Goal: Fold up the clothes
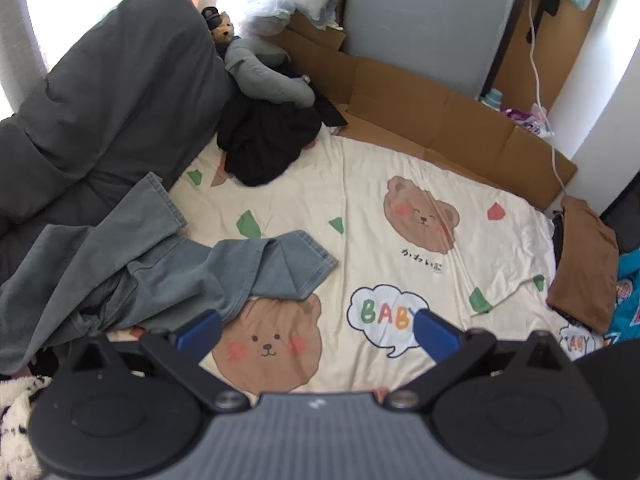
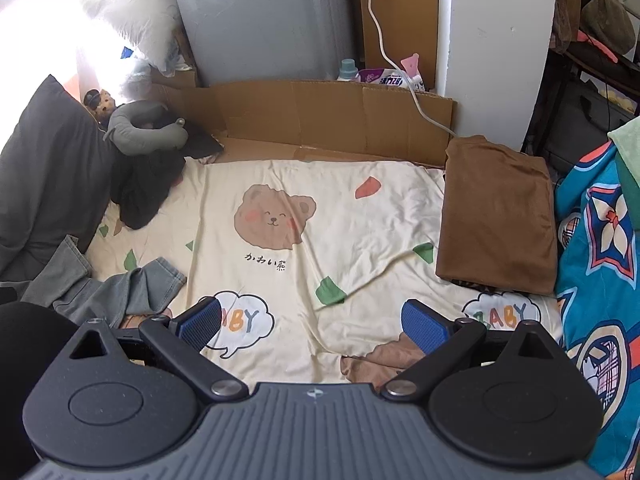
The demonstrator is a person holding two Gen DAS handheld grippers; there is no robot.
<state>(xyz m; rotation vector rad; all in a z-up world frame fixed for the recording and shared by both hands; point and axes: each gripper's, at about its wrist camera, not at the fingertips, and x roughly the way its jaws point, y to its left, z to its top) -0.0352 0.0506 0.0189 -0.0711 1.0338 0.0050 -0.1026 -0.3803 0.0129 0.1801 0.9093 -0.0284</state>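
Note:
Crumpled grey-blue jeans (image 1: 132, 260) lie at the left of the cream bear-print bedsheet (image 1: 360, 208), one leg hem reaching toward the middle. My left gripper (image 1: 316, 330) hovers open just in front of that hem, holding nothing. A black garment (image 1: 260, 140) sits bunched at the far left of the bed. A folded brown garment (image 2: 496, 216) rests on the bed's right side. My right gripper (image 2: 320, 322) is open above the sheet (image 2: 352, 232), empty, with the jeans (image 2: 112, 292) off to its left.
A dark grey duvet (image 1: 104, 92) is heaped at the left. A grey neck pillow (image 1: 264, 76) and small plush lie near it. Flattened cardboard (image 2: 320, 116) lines the far edge by a grey cabinet (image 2: 260, 20). A blue patterned blanket (image 2: 600, 264) lies at the right.

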